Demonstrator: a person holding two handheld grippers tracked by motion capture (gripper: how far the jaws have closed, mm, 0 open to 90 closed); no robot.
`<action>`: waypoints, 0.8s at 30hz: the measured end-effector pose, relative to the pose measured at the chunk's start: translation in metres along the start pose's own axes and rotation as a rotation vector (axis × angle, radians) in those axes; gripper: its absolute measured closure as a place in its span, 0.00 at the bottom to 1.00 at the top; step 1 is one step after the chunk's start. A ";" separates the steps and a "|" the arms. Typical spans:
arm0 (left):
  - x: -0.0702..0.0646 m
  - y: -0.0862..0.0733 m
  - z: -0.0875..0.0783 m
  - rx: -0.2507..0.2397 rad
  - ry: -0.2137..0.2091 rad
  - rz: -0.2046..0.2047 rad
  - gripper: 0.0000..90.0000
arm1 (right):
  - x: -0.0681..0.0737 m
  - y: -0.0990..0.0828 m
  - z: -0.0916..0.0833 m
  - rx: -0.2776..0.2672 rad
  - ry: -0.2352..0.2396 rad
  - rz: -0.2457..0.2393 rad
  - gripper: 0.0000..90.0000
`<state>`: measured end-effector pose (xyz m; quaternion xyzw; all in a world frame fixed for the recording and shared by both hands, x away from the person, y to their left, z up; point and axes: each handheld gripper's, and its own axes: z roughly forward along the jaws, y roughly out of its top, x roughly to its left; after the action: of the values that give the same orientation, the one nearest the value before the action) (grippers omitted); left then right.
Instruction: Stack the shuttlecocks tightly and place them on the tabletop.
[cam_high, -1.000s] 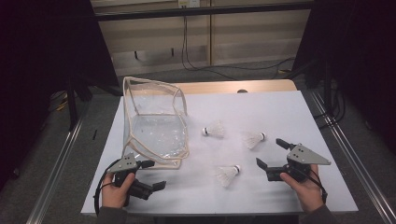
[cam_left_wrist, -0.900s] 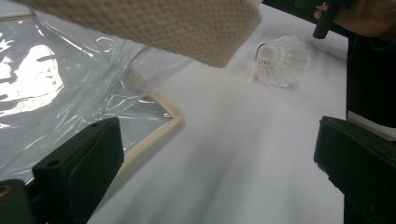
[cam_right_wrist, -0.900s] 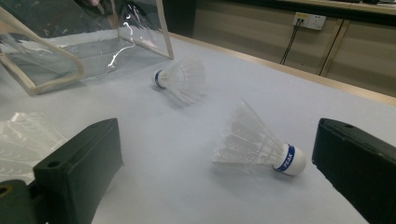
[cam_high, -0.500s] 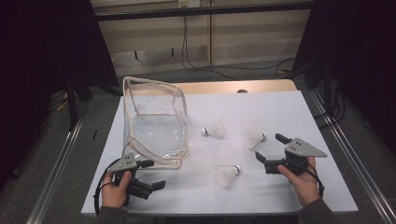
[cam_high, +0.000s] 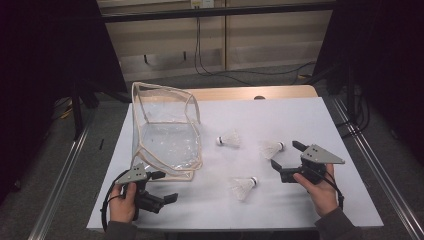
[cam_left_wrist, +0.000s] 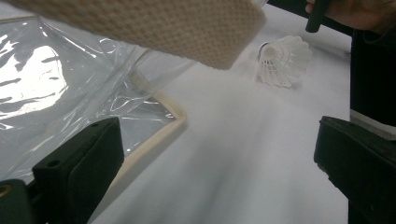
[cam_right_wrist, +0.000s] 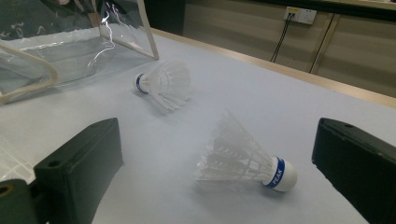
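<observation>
Nearest shuttlecock (cam_high: 272, 148) lying on its side on the white table (cam_high: 300, 115), cork tip toward the right gripper (cam_high: 285, 159), just in front of the spread jaws. In the right gripper view same shuttlecock (cam_right_wrist: 243, 158) between the two black jaws, blue band on the cork, feathers pointing away left; not touched yet. Second shuttlecock (cam_high: 229, 140) further in, near the clear bag (cam_high: 165, 135); also seen behind the first (cam_right_wrist: 163, 84) in the right gripper view. Third shuttlecock (cam_high: 243, 187) closer to the table's front edge, between the two hands, well apart from both grippers.

Changed over the last second: right gripper moved forward and inward from the table's front right toward the nearest shuttlecock, jaws open throughout. Shuttlecocks and bag unmoved. Left gripper (cam_high: 162, 187) barely shifted, held low at the bag's front corner, jaws spread, pinching nothing; bag's cream-trimmed edge (cam_left_wrist: 159, 121) just beside its left jaw in the left gripper view, third shuttlecock (cam_left_wrist: 285, 60) further off.

Meaning for the work: likely approach phase of a first pick, nothing collected so far, bag holding no shuttlecocks as far as visible. Next probably a small further advance and closing on the cork or feather skirt. Risk: feathers light and crushable, shuttlecock likely to roll or skid if nudged by one jaw first. Bag mouth looks floppy, left gripper probably needed to hold it open.
</observation>
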<state>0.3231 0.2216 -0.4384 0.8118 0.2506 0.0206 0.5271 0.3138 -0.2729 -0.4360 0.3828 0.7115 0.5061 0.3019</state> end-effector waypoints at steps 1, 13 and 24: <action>0.000 0.000 0.000 0.001 0.000 0.002 0.02 | 0.000 0.000 0.001 0.005 -0.001 -0.003 0.01; -0.001 0.002 0.001 0.002 -0.006 0.004 0.02 | -0.007 0.003 0.010 0.059 -0.031 0.017 0.01; 0.000 0.001 0.001 0.011 -0.006 0.007 0.02 | -0.014 0.006 0.018 0.099 -0.055 0.040 0.02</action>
<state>0.3235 0.2201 -0.4380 0.8156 0.2461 0.0187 0.5234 0.3375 -0.2747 -0.4349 0.4251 0.7194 0.4653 0.2920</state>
